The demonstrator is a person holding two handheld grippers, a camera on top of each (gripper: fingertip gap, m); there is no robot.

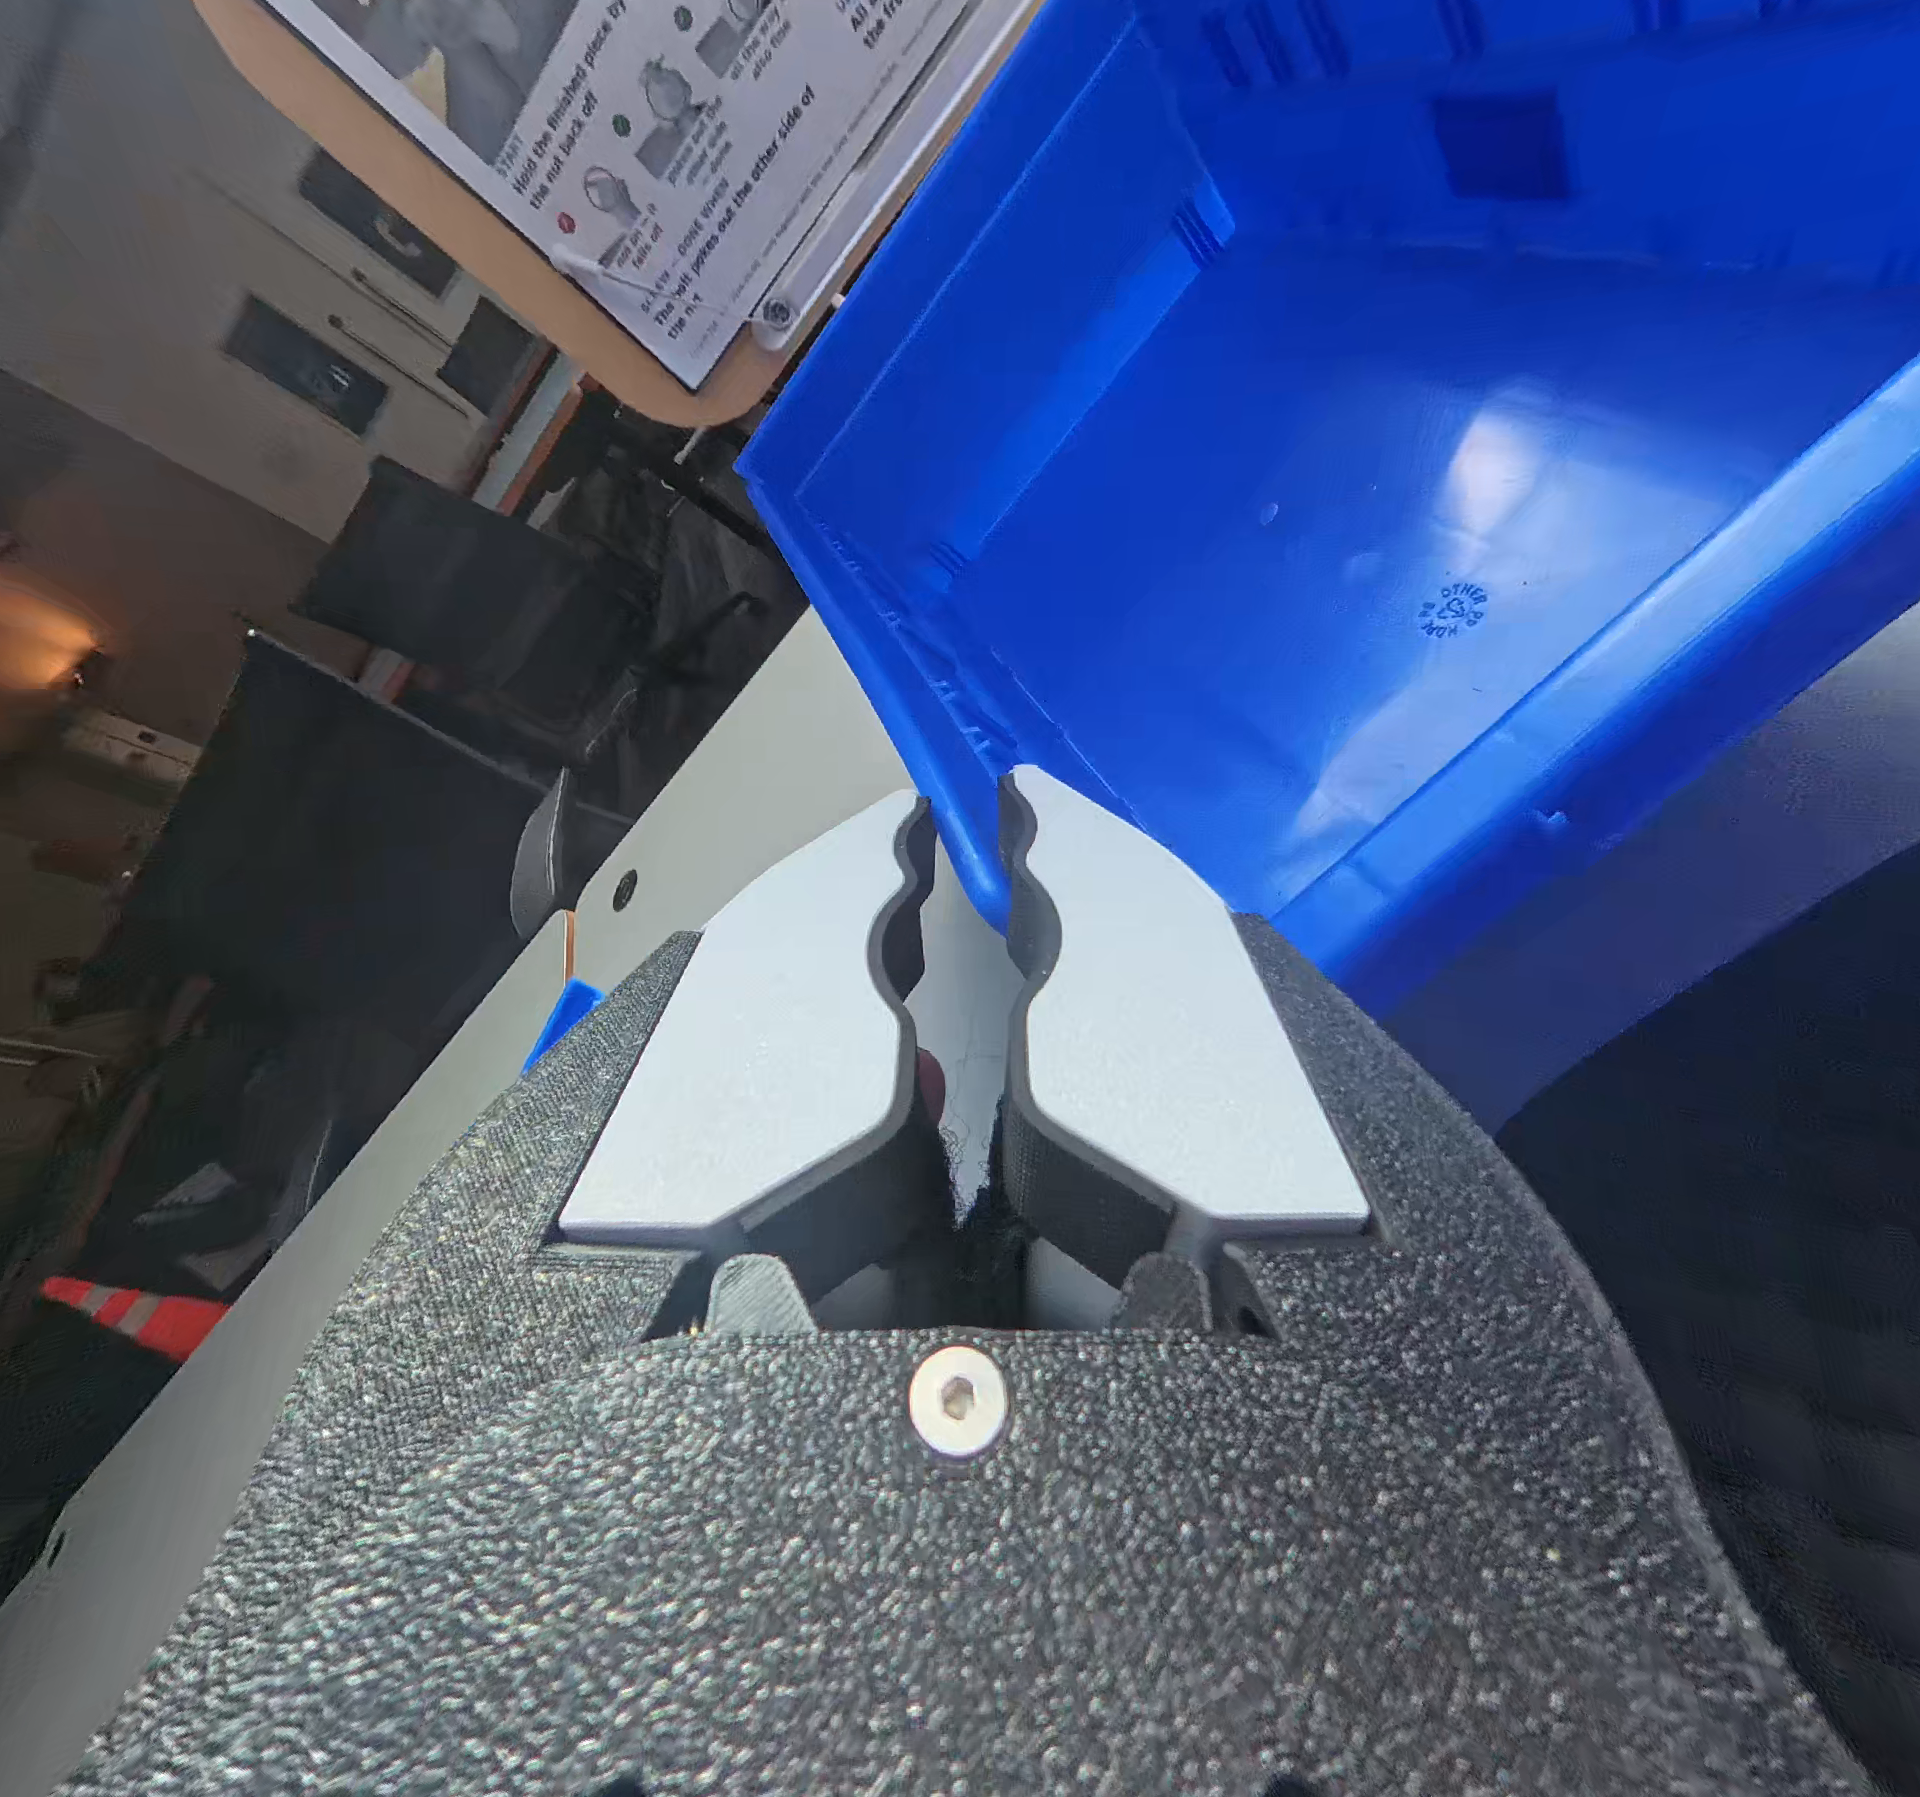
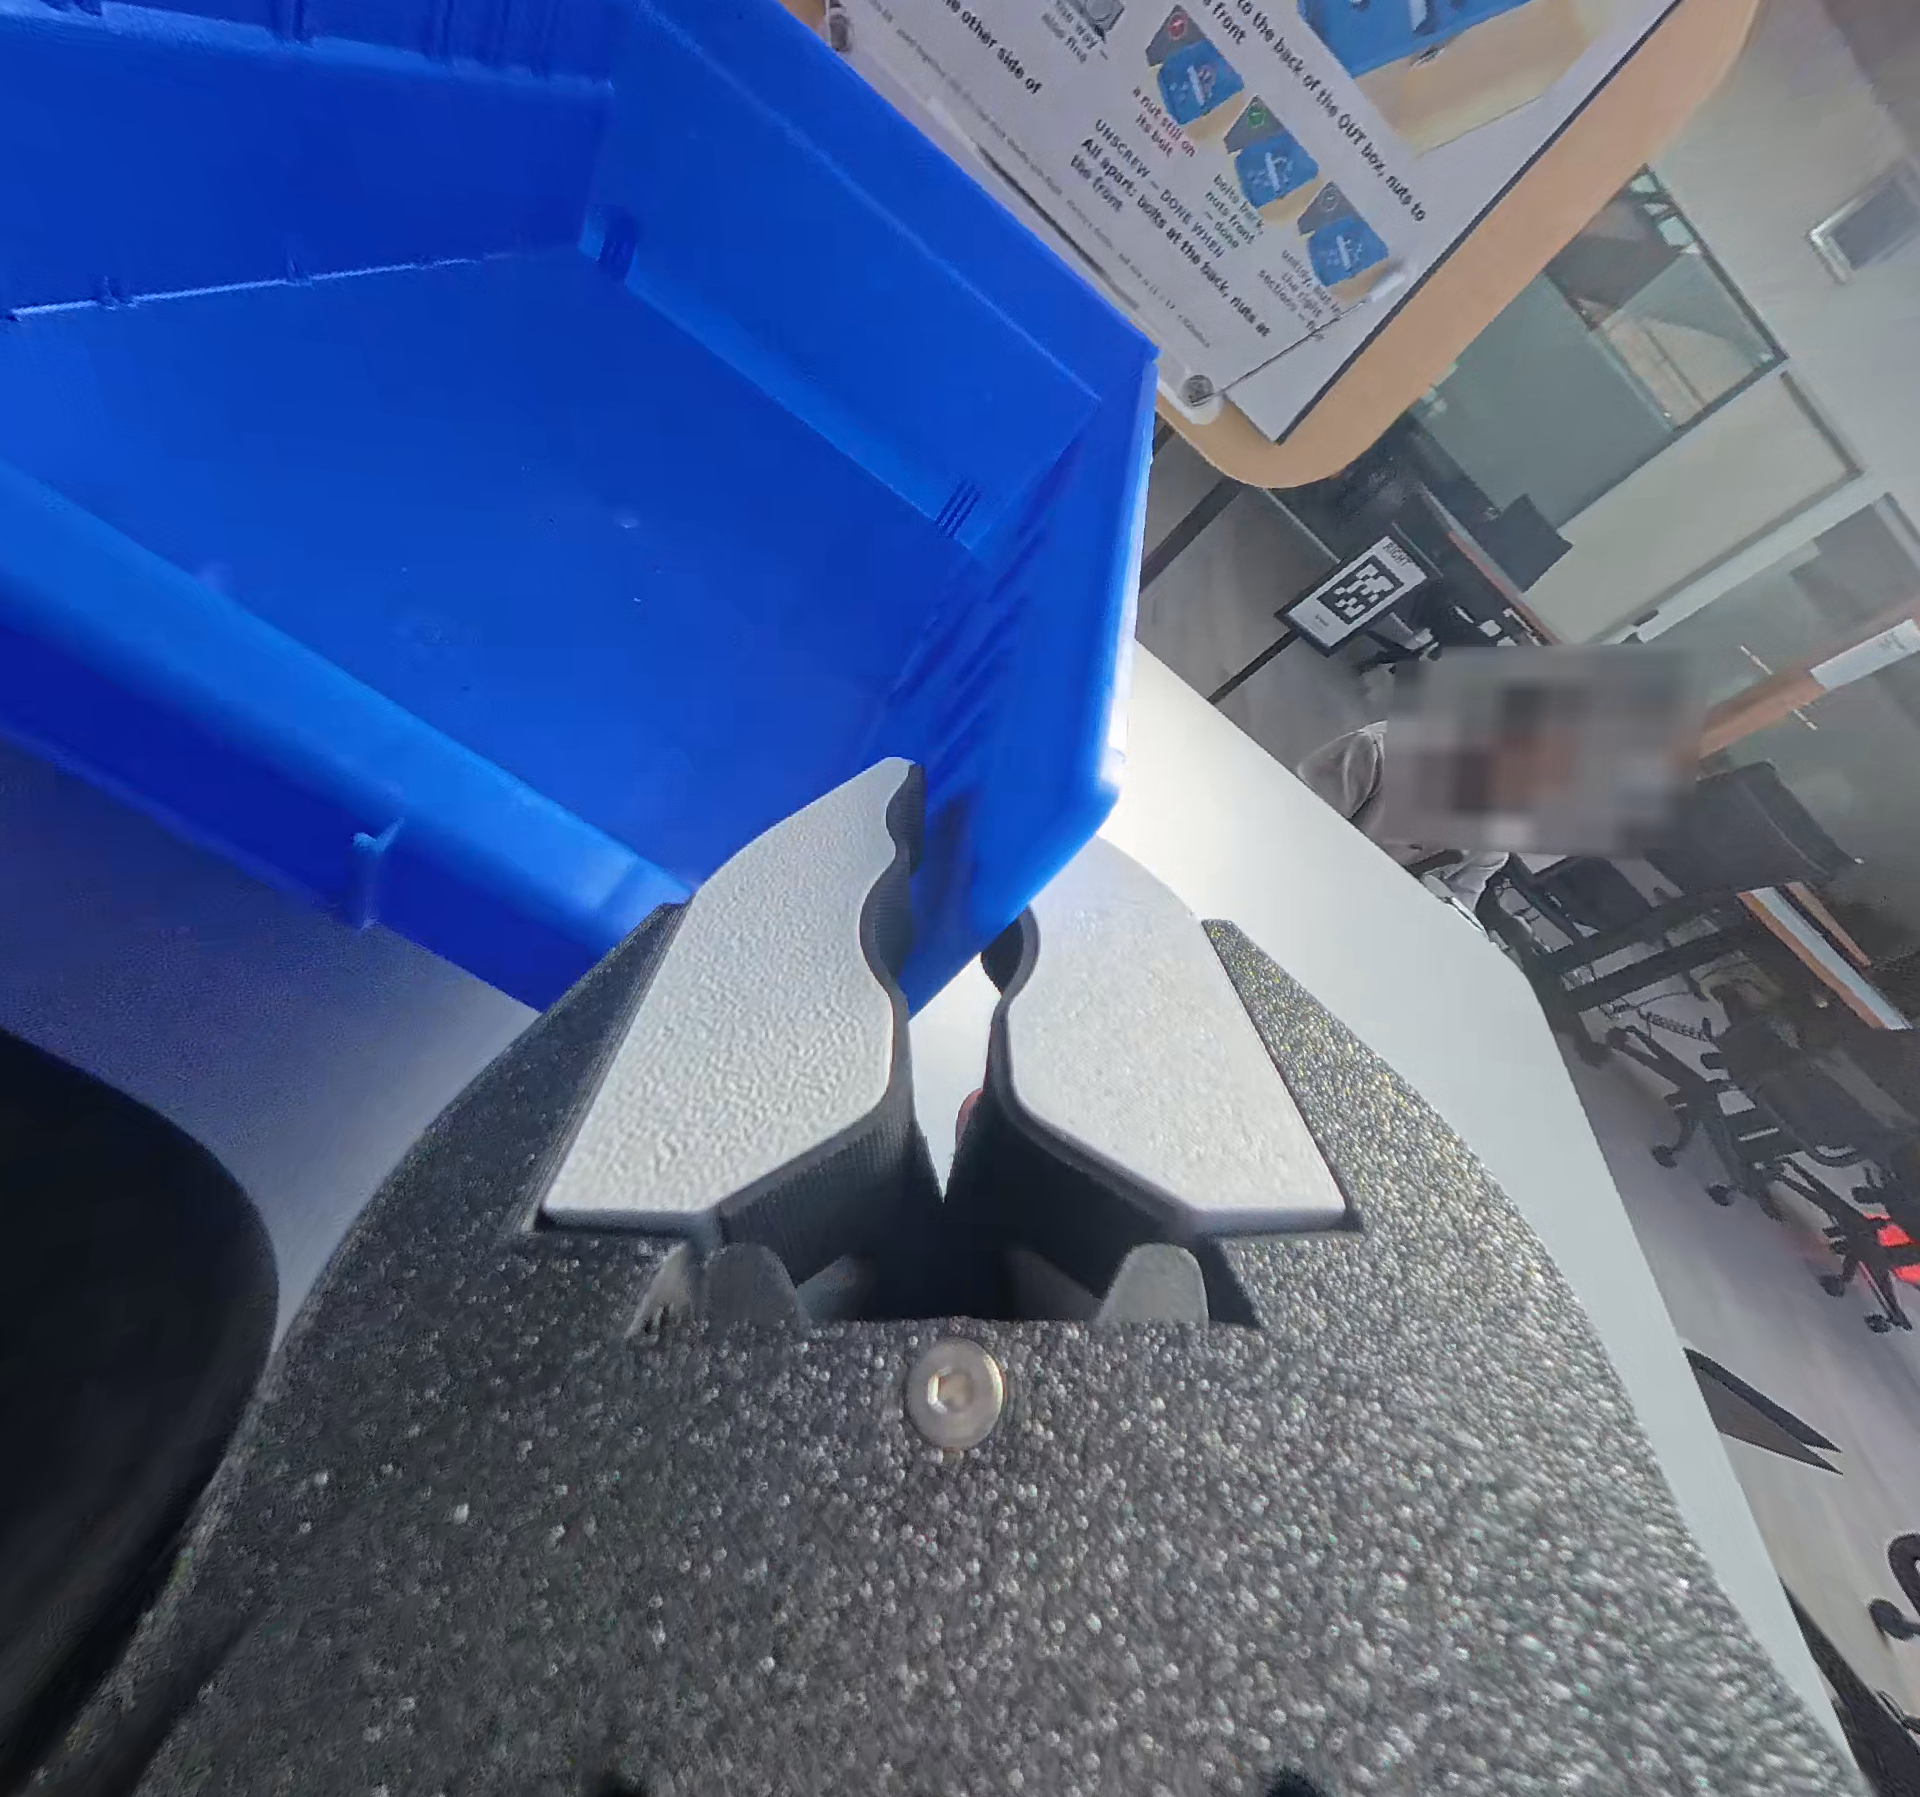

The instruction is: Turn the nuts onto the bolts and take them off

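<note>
1. Left wrist view: the left gripper (image 1: 966,817) has its fingers (image 1: 774,1009) pinched on the side wall of a blue plastic bin (image 1: 1351,500), with only the wall's thickness between them. The bin is tipped, its open inside facing the camera and showing bare.
2. No nuts or bolts show in this view.
3. Beneath the bin lies a pale grey tabletop (image 1: 727,760). Beyond it stands a wood-edged board carrying a printed instruction sheet (image 1: 644,85).
4. The room behind is dim, with dark chairs (image 1: 436,584) and a cream wall with dark panels.
5. Right wrist view: the right gripper (image 2: 966,843) grips the bin's (image 2: 520,397) opposite side wall near its corner, fingers (image 2: 769,1020) closed down to the wall's thickness.
6. The inside of the bin shows bare here too; no nuts or bolts can be seen.
7. The pale tabletop (image 2: 1351,968) runs off to the right, bright with glare.
8. The instruction sheet (image 2: 1195,85) sits on its rounded wooden board above.
9. Farther off are glass partitions (image 2: 1610,376), a square-patterned marker sign (image 2: 1361,594), and black office chairs (image 2: 1766,1124).
</note>
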